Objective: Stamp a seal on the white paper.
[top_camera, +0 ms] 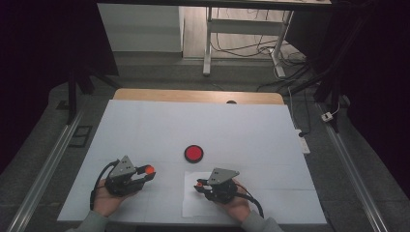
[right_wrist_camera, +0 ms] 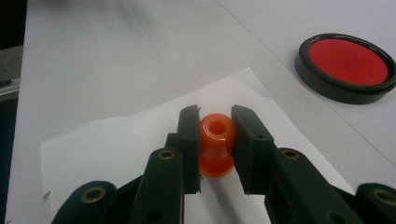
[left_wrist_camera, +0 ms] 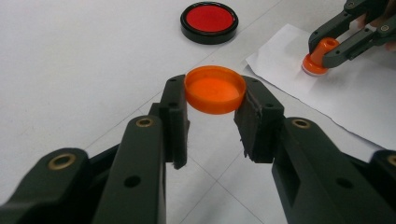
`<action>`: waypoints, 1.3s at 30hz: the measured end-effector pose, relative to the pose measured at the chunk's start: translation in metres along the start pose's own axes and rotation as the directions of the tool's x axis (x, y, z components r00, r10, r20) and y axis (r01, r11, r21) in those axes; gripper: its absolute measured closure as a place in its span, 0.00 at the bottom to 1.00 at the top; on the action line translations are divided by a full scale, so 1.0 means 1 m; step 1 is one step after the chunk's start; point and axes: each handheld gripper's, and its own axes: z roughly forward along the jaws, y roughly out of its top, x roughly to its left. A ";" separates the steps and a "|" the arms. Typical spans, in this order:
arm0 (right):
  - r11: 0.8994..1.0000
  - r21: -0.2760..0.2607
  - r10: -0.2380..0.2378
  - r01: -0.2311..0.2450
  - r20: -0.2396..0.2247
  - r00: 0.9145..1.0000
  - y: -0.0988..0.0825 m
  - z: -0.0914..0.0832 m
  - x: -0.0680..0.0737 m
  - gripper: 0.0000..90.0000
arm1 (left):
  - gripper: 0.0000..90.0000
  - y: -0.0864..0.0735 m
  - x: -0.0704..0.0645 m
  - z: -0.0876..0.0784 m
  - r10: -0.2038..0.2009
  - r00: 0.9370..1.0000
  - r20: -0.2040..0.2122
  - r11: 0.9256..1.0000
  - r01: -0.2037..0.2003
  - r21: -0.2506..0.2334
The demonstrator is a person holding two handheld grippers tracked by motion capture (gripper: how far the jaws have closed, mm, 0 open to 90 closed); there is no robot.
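Observation:
My left gripper (left_wrist_camera: pixel 214 100) is shut on a shallow orange cap (left_wrist_camera: pixel 215 86), gripped by its rim and held just above the white table cover; in the high view the cap (top_camera: pixel 149 169) is at the front left. My right gripper (right_wrist_camera: pixel 215 135) is shut on the narrow neck of a small orange stamp-like knob (right_wrist_camera: pixel 216 142), which stands on a white paper sheet (right_wrist_camera: pixel 116 140). From the left gripper view, the knob (left_wrist_camera: pixel 320 56) sits with its pale base down on the sheet. A round black dish with a red centre (top_camera: pixel 193 153) lies beyond both grippers.
The white cover (top_camera: pixel 145 125) spans the table, with a strip of wooden edge (top_camera: pixel 193 95) at the far side. The paper sheet (top_camera: pixel 191 205) lies near the front edge, right of centre. A person's hands (top_camera: pixel 109 200) hold the grippers from the bottom.

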 end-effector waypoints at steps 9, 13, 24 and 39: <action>1.000 -0.002 0.000 0.000 -0.001 1.000 0.000 0.000 0.000 0.81 | 0.72 0.000 0.000 -0.001 -0.002 1.000 -0.001 1.000 0.002 -0.003; 1.000 -0.003 0.000 0.000 -0.002 1.000 0.000 0.000 0.000 0.81 | 0.72 0.000 0.000 -0.001 -0.003 1.000 -0.002 1.000 0.003 -0.004; 1.000 -0.002 0.001 -0.001 -0.004 1.000 0.000 0.000 -0.001 0.81 | 0.72 0.000 0.001 -0.001 -0.004 1.000 -0.007 1.000 0.004 -0.006; 0.991 -0.113 0.070 -0.071 -0.006 0.998 0.009 -0.016 -0.008 0.80 | 0.72 -0.001 0.002 -0.002 -0.006 1.000 -0.013 1.000 0.006 -0.012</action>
